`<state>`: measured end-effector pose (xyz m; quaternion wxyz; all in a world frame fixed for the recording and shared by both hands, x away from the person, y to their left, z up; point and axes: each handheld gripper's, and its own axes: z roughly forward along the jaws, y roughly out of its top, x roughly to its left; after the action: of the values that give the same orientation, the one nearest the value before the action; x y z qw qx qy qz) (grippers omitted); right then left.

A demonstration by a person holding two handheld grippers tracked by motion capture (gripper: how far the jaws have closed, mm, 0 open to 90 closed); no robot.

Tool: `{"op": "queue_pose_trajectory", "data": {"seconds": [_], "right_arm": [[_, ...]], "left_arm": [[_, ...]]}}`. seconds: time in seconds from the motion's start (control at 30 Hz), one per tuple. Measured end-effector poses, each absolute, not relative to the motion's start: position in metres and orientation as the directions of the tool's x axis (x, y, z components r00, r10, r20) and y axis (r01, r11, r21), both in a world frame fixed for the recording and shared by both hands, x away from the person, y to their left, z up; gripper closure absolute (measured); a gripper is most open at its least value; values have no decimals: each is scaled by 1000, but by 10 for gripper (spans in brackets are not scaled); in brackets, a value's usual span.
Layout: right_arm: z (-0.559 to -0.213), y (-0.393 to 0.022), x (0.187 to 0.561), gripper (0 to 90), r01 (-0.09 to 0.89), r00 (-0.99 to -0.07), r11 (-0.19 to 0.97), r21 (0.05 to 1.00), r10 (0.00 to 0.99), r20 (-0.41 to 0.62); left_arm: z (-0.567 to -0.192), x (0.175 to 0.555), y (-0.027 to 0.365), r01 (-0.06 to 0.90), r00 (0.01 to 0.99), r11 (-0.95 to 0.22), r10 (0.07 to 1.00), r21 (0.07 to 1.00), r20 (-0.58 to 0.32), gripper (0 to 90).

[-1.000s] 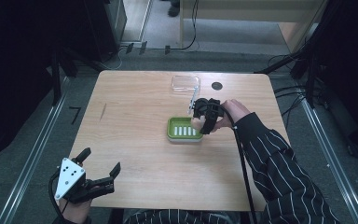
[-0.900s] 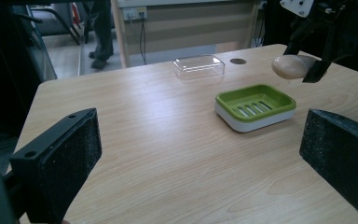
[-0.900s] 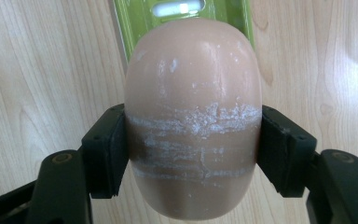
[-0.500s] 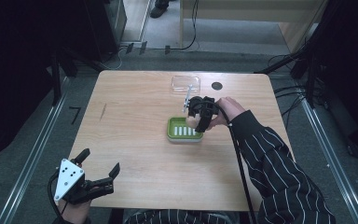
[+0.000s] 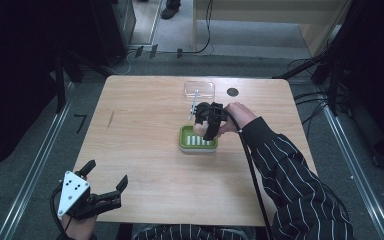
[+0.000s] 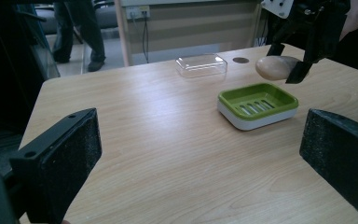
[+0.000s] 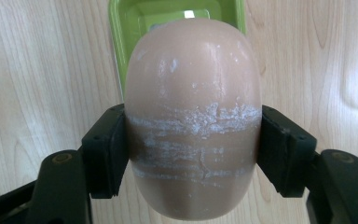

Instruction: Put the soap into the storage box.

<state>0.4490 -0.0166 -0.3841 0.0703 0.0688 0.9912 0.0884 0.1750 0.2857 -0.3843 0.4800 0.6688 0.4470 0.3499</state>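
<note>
A tan oval soap bar [image 7: 193,116], scuffed white across its middle, is clamped between the pads of my right gripper [image 7: 193,149]. In the high view the right gripper [image 5: 200,119] hangs just above the back edge of a green soap dish [image 5: 185,141] with a slotted white insert. The left gripper view has the soap [image 6: 278,67] in the air above the far right corner of the dish [image 6: 257,103]. My left gripper [image 5: 106,173] rests off the table's front left corner, jaws wide apart and nothing between them.
A clear plastic lid [image 5: 199,89] lies at the back of the wooden table [image 5: 145,150], just behind the dish. A dark round hole [image 5: 232,92] sits beside it. A cable trails from the right gripper along the striped sleeve [image 5: 290,180].
The right gripper has carried the soap a little to the left, from beside the dish's right edge to over its back part. The left gripper has stayed where it was.
</note>
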Motion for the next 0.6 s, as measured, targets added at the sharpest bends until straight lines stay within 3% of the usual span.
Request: {"op": "queue_pose_trajectory", "data": {"seconds": [0.6], "right_arm": [[-389,0,453,338,95,-986,976,197,119,-118]], "left_arm": [[-385,174,286,265,353,-141,935,954,40,0]]}}
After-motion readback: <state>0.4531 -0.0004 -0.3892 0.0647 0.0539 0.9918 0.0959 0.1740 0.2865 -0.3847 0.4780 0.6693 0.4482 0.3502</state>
